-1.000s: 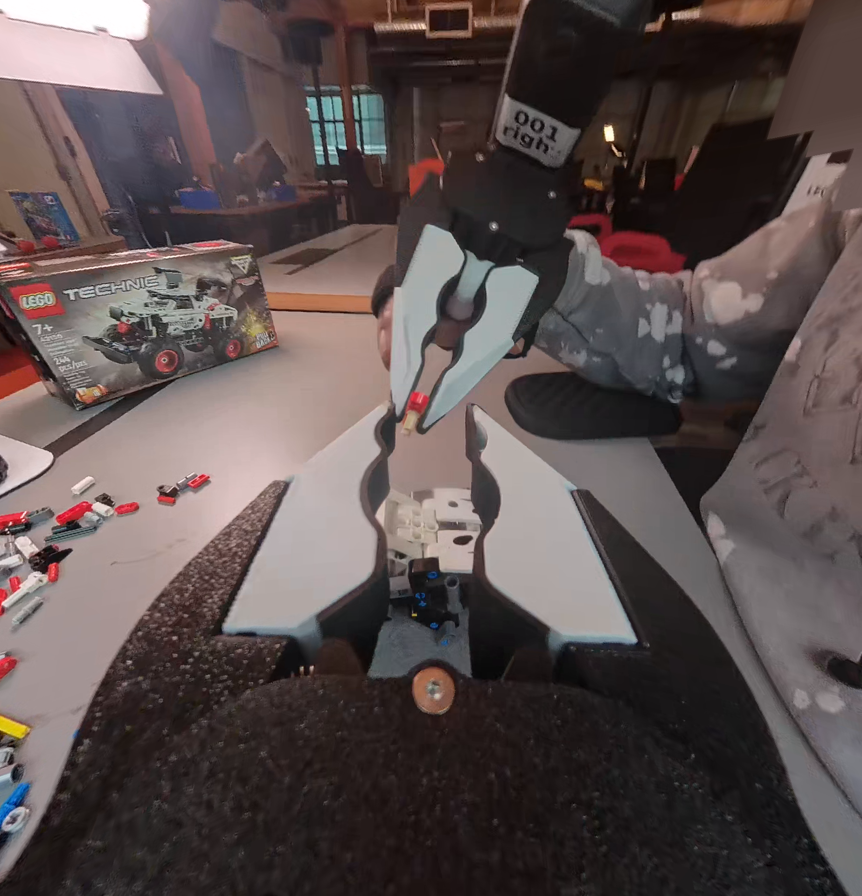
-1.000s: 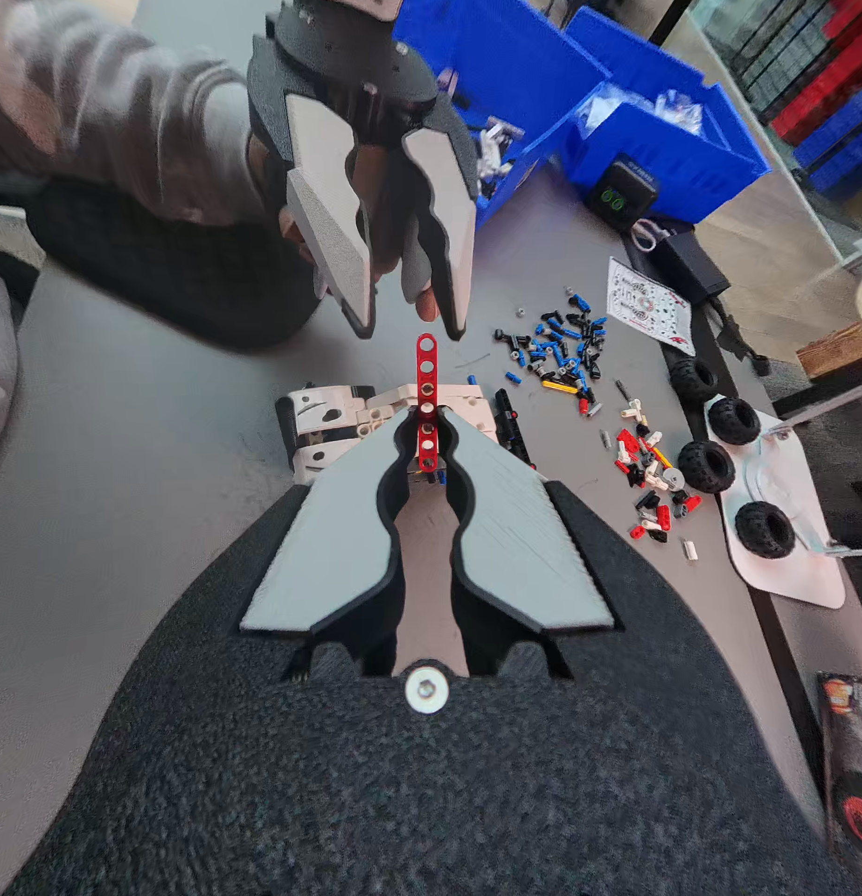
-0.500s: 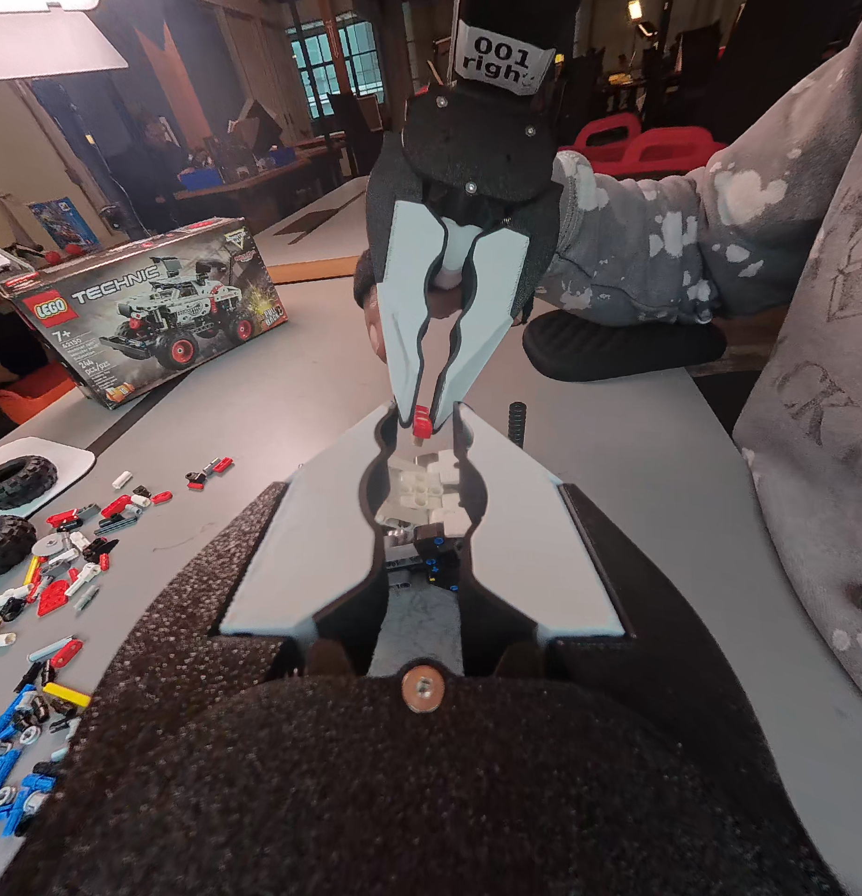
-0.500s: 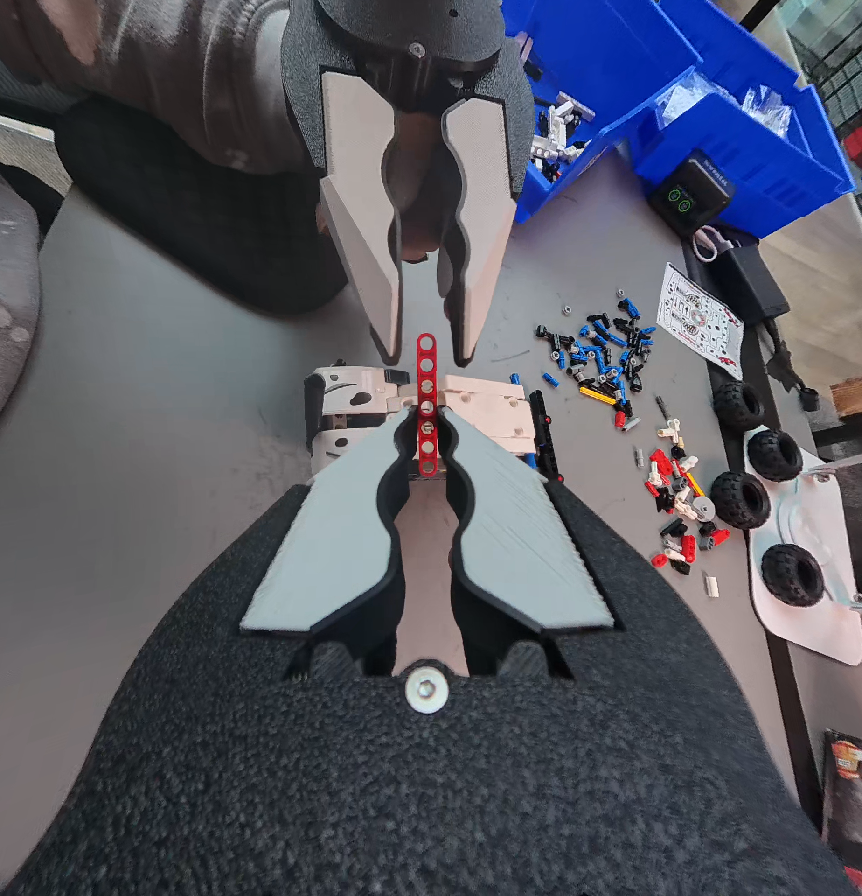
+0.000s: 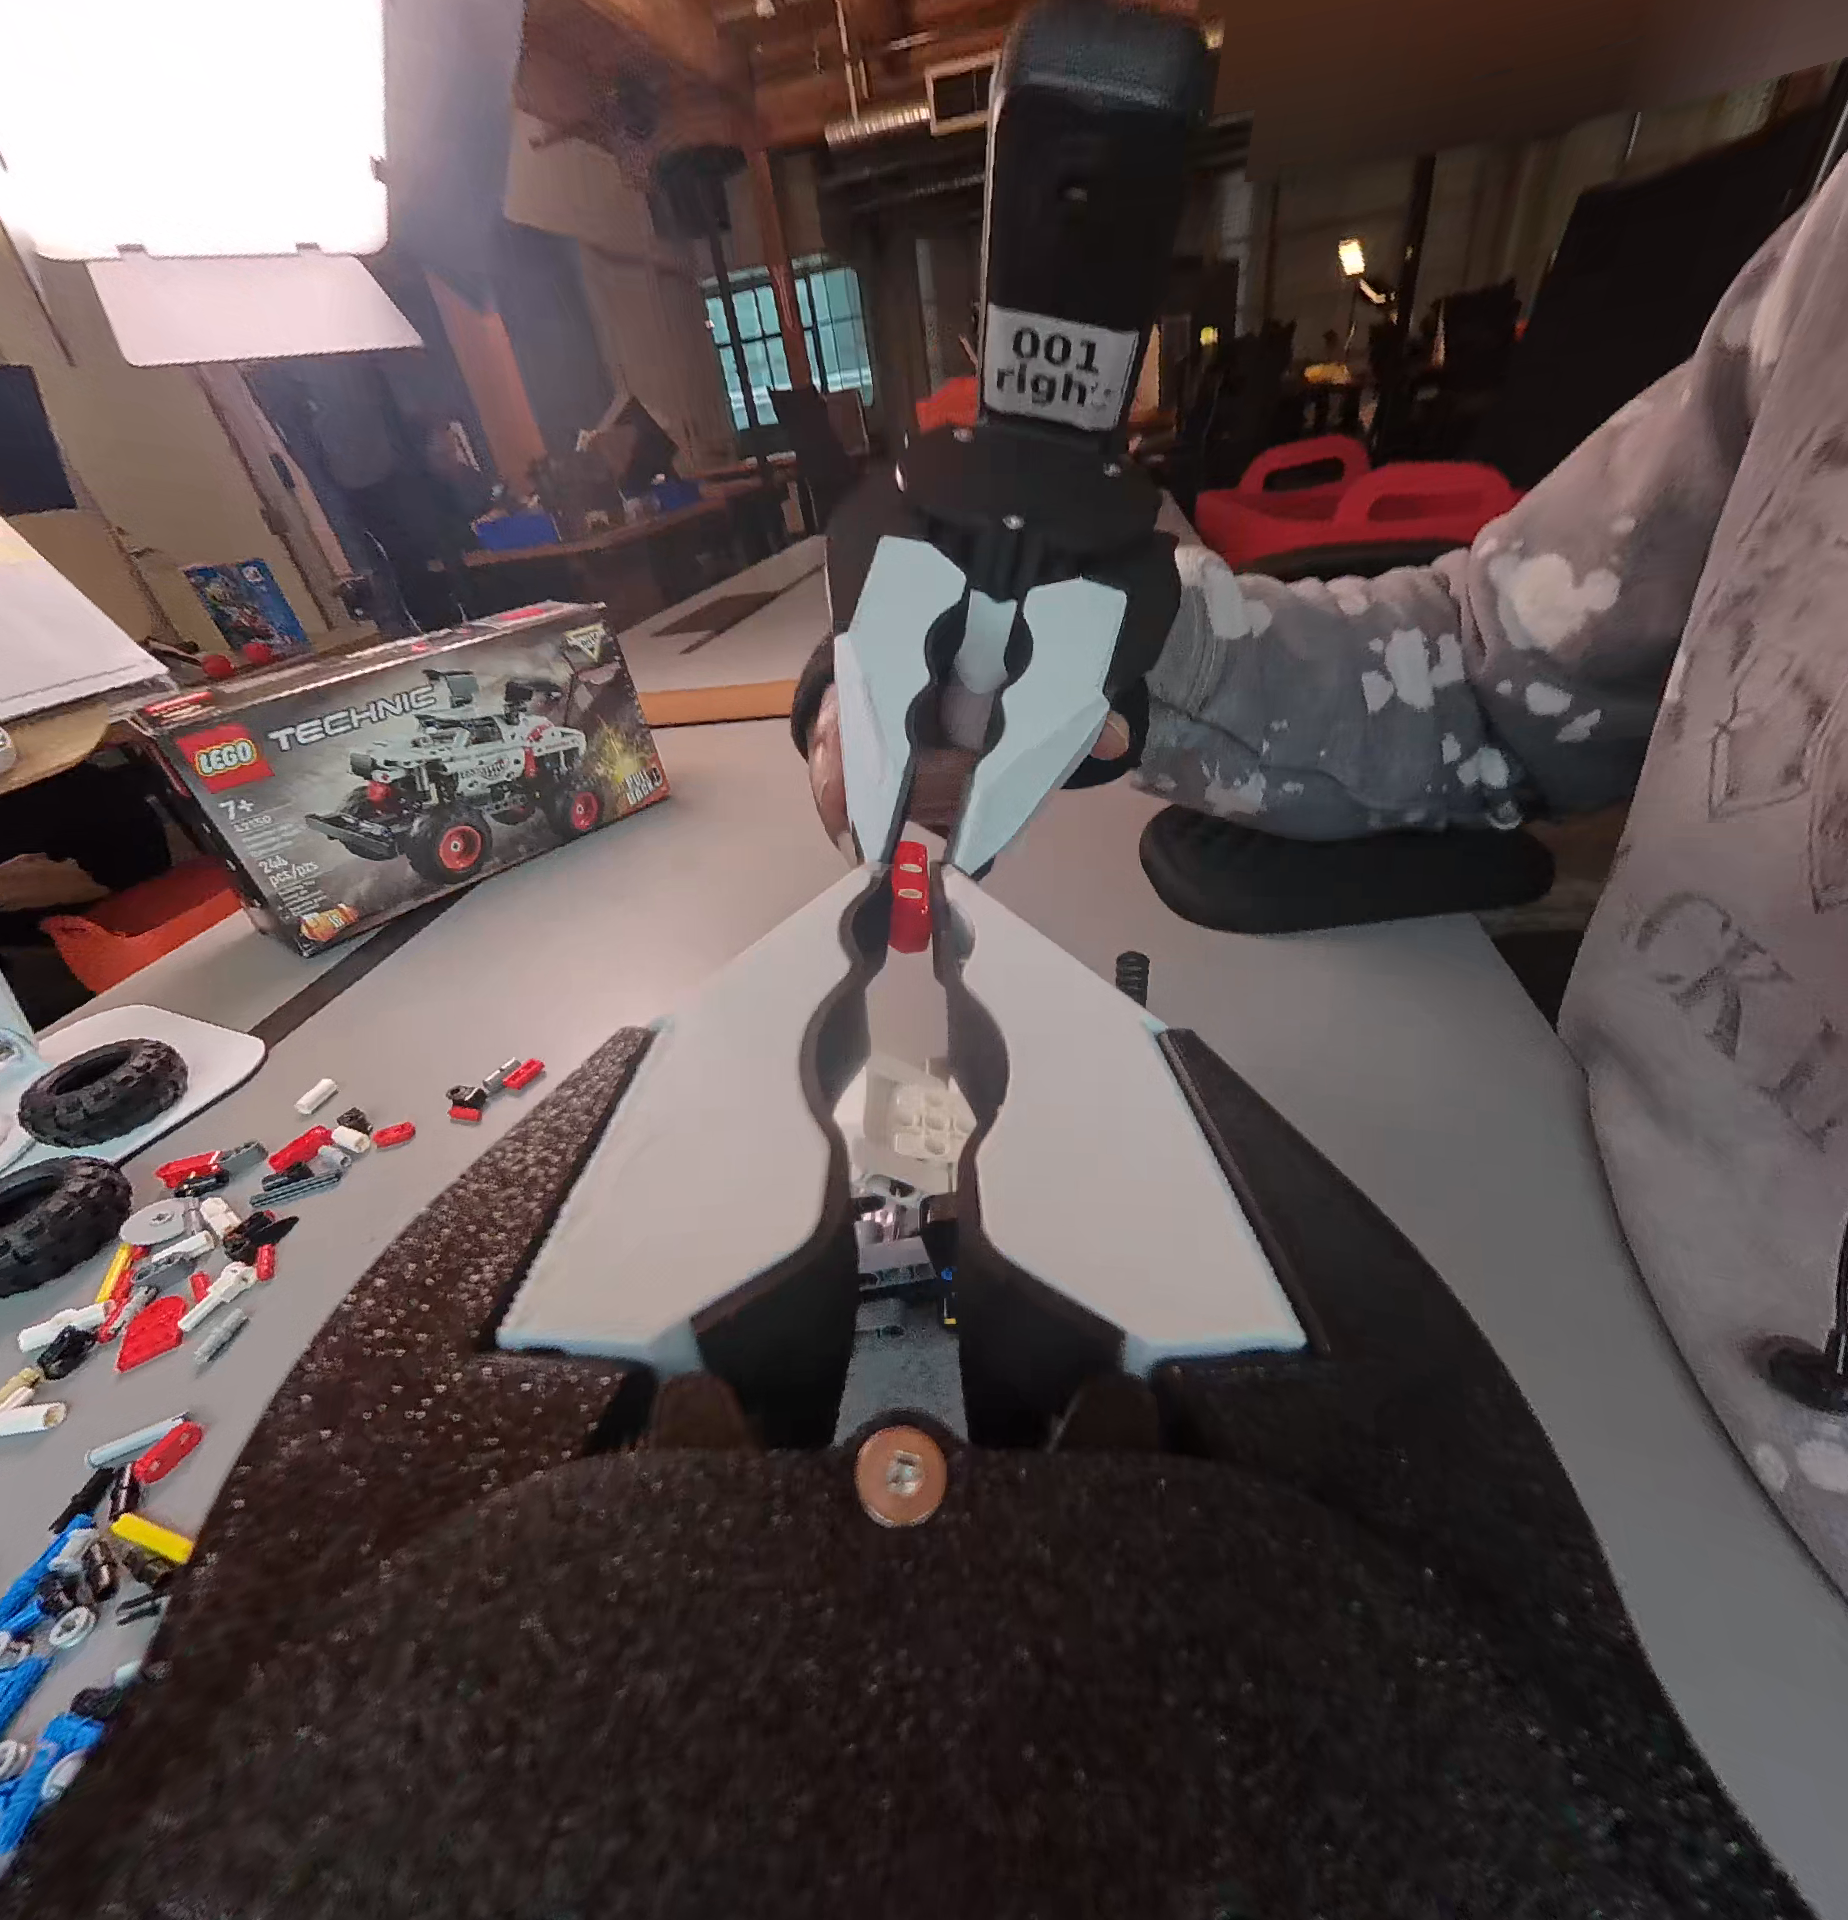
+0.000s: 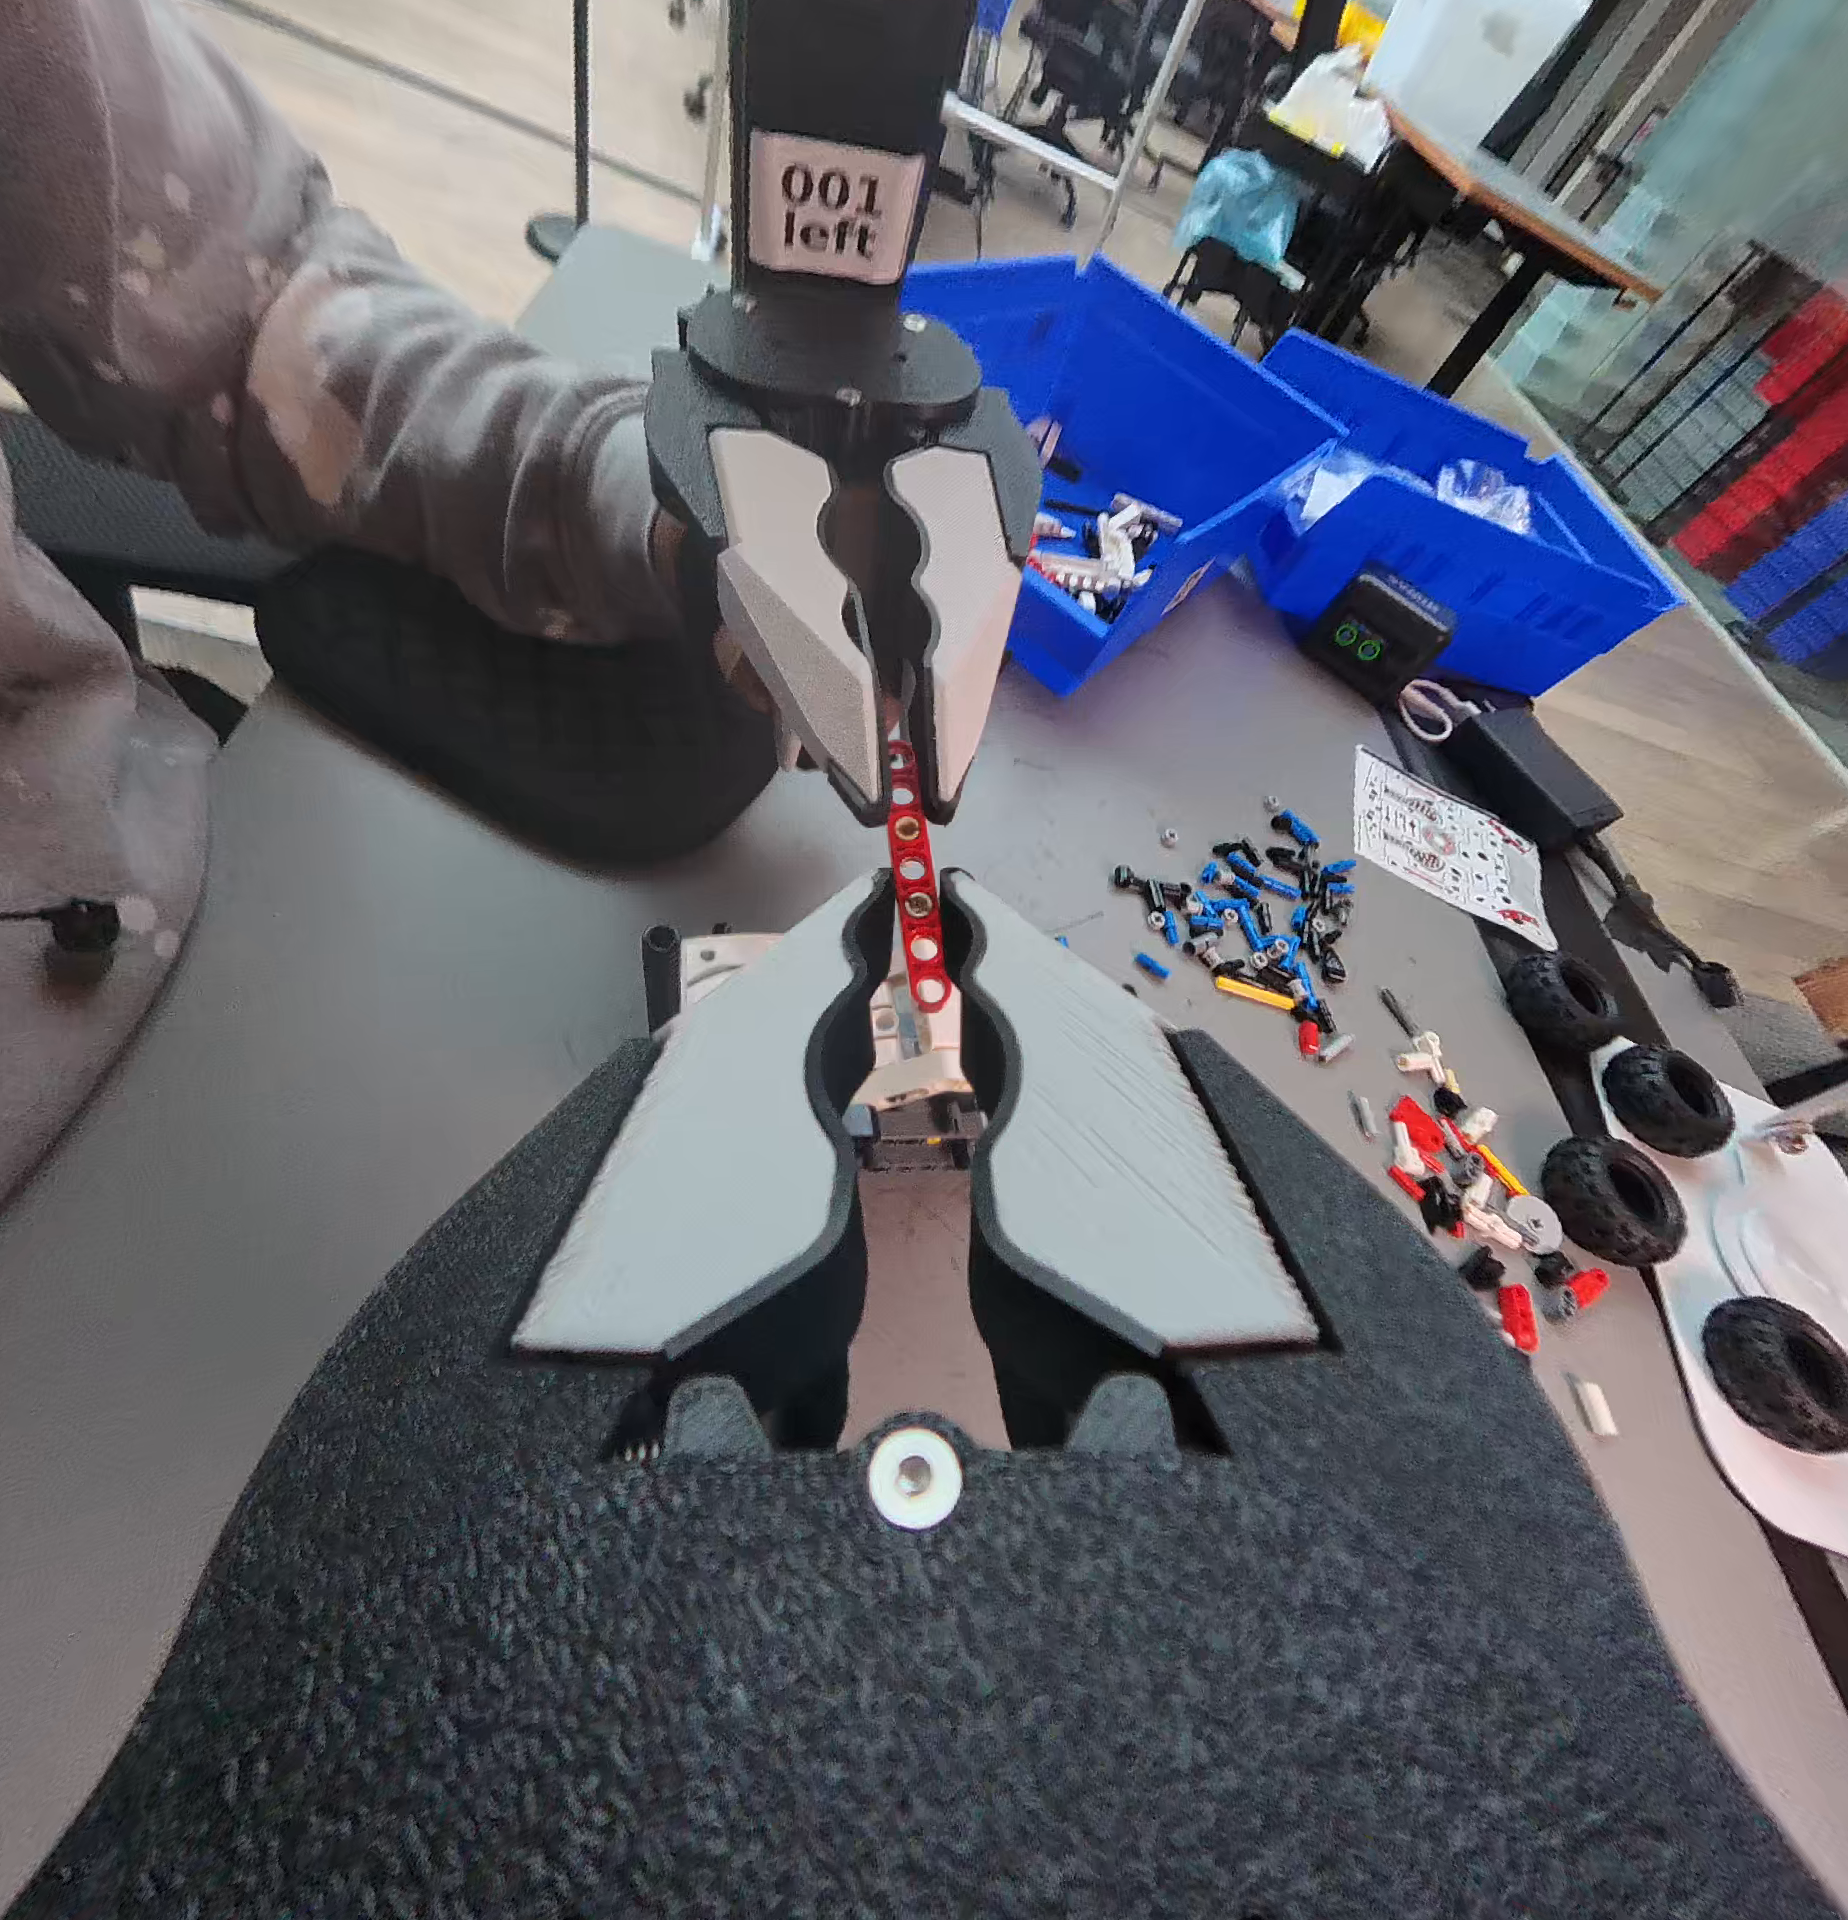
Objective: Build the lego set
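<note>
- Gripping one end of a thin red plastic beam with a row of round holes (image 6: 915,883), the right gripper (image 6: 912,888) has its two grey fingers pressed on the beam's sides.
- The left gripper (image 6: 904,795) pinches the far end of this same red beam, so both claws hold one piece, tip against tip, in the air above the grey table (image 6: 400,997).
- In the left wrist view, the red beam (image 5: 909,896) appears short, seen from its end, between the tips of the left gripper (image 5: 907,904) and the right gripper (image 5: 912,857).
- The partly built white and black lego model (image 6: 904,1081) lies on the table under the grippers, and is mostly hidden behind the fingers.
- Small loose pieces in blue, black, red and white (image 6: 1252,925) are scattered on the table, near four black rubber tyres (image 6: 1611,1200).
- Two blue plastic bins (image 6: 1138,436) stand farther back on the table.
- The printed cardboard box of the set (image 5: 411,790) stands at the left in the left wrist view.
</note>
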`<state>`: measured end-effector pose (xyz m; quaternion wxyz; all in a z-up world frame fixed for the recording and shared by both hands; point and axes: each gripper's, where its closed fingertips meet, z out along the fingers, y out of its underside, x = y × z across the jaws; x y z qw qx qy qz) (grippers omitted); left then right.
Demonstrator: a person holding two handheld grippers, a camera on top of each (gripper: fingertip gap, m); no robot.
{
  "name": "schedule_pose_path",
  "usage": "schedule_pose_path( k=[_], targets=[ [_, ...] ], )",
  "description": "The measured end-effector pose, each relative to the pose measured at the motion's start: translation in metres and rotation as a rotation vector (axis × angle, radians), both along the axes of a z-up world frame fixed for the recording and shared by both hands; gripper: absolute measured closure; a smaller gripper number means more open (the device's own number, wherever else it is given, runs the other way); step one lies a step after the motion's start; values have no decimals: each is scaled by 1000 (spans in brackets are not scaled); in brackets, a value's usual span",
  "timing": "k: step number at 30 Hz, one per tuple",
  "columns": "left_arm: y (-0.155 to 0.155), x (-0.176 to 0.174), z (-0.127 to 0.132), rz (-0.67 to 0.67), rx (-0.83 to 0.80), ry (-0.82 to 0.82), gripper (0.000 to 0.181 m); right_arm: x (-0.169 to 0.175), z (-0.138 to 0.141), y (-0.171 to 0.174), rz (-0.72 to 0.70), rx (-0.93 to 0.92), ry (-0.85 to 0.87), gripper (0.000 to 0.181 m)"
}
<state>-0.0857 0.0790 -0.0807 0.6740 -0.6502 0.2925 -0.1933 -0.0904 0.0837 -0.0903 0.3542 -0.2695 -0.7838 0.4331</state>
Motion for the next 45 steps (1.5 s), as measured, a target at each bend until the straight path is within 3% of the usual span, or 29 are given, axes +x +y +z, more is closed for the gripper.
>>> schedule_pose_path(
  k=[3, 11, 13, 17, 20, 26, 38, 41, 45],
  targets=[
    [0, -10, 10, 25, 27, -88, 174, -1, 10, 5, -2, -123, 38, 162],
    [-3, -11, 17, -6, 50, -166, 174, -7, 18, 9, -17, -263, 84, 163],
    [-2, -9, 13, -14, 41, -154, 174, -5, 14, 6, 6, -267, 71, 171],
    [1, -8, -4, -15, -18, -65, 174, 0, 4, 6, 22, -205, 38, 173],
    [3, -8, -28, 20, -66, 96, 180, 5, -18, 10, -3, -105, 7, 174],
    [2, -4, -52, 6, -127, 237, 175, 8, -43, 9, 20, -81, -32, 174],
    [-1, -13, -60, 28, -163, 332, 169, 5, -56, 7, 66, -126, -60, 174],
    [-3, -11, -60, 14, -170, 331, 180, 3, -57, 7, 72, -127, -66, 174],
    [-5, -10, -62, -1, -189, 339, 179, 2, -57, 6, 74, -131, -72, 174]
  ],
)
